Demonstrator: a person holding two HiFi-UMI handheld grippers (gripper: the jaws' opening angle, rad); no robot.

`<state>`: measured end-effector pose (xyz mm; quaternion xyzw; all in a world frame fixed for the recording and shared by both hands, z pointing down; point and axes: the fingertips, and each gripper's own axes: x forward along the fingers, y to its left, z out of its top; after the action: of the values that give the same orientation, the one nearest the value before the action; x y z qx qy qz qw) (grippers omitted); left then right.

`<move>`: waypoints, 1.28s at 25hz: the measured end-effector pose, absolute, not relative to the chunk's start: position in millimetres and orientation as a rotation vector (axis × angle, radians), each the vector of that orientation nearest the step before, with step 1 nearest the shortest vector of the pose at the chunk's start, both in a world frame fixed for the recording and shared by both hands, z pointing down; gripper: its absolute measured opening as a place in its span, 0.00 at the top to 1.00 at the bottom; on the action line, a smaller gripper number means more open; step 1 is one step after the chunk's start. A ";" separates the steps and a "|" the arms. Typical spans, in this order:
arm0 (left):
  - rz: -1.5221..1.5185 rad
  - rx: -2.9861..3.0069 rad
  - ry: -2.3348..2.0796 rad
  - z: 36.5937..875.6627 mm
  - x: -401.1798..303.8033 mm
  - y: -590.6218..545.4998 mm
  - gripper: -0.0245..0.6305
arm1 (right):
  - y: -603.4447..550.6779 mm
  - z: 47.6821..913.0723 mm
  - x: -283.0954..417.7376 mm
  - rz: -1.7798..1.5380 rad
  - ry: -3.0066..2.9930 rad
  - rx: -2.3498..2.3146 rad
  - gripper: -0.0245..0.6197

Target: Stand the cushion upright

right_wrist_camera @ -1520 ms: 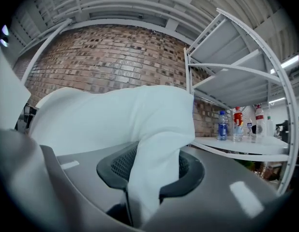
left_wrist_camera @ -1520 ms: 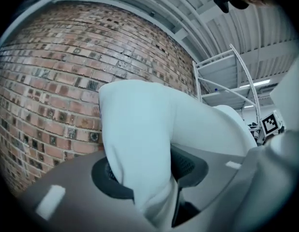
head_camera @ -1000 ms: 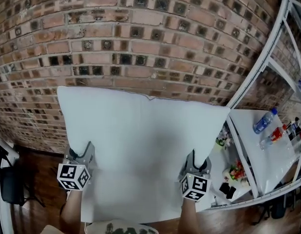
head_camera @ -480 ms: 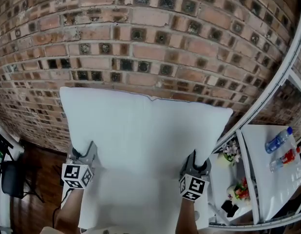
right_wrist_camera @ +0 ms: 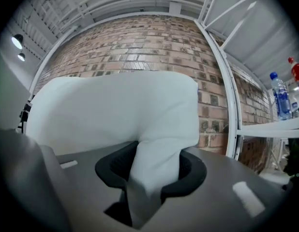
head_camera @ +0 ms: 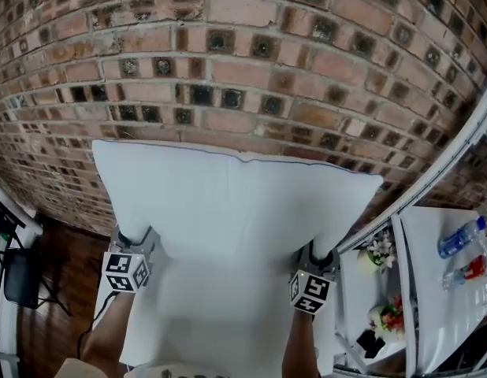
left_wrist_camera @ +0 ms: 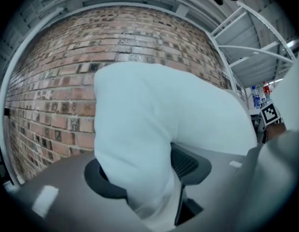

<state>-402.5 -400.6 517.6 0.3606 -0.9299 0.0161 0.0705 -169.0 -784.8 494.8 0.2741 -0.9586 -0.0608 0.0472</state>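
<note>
A large white cushion (head_camera: 236, 211) stands on edge in front of the brick wall (head_camera: 251, 53), its top seam level. My left gripper (head_camera: 135, 241) holds its lower left edge and my right gripper (head_camera: 321, 254) its lower right edge. In the left gripper view the cushion (left_wrist_camera: 159, 115) bunches between the dark pads (left_wrist_camera: 108, 185) of that gripper (left_wrist_camera: 149, 178). In the right gripper view a fold of the cushion (right_wrist_camera: 115, 110) is pinched in that gripper (right_wrist_camera: 152, 170). Both pairs of jaws are opening, with fabric still pressed between them.
A white metal shelf frame (head_camera: 456, 164) slants down the right side. Beside it stands a white table (head_camera: 433, 290) with bottles (head_camera: 458, 239) and flowers (head_camera: 377, 250). A dark chair (head_camera: 19, 282) stands on the wooden floor (head_camera: 62, 290) at the left.
Both grippers have carried the cushion closer to the brick wall and a little lower. The cushion stays upright in the same two-sided grip.
</note>
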 end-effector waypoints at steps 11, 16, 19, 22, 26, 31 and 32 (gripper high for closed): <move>0.137 1.114 -2.646 536.4 -400.0 -398.3 0.48 | -796.2 521.5 -163.5 -0.032 -2.803 0.846 0.60; 0.157 1.054 -2.653 537.1 -398.3 -384.5 0.40 | -799.8 516.6 -139.4 -0.030 -2.754 0.933 0.52; 0.162 1.059 -2.638 534.8 -394.4 -381.3 0.39 | -795.8 508.5 -125.5 -0.018 -2.750 0.971 0.52; 0.156 1.063 -2.625 533.6 -387.4 -375.6 0.39 | -783.2 504.4 -114.7 -0.011 -2.745 0.982 0.52; 0.158 1.070 -2.621 529.5 -374.1 -366.1 0.39 | -761.7 495.9 -105.5 -0.024 -2.748 0.966 0.50; 0.111 1.113 -2.639 520.9 -357.3 -353.9 0.39 | -723.8 480.1 -102.6 -0.022 -2.789 0.919 0.50; 0.101 1.132 -2.642 517.3 -353.1 -352.3 0.39 | -714.3 477.1 -102.8 -0.024 -2.797 0.907 0.50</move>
<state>-353.1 -352.3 517.3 0.3901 -0.9105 0.0347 0.1325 -102.8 -714.3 477.1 0.3070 -0.9463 -0.0080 0.1005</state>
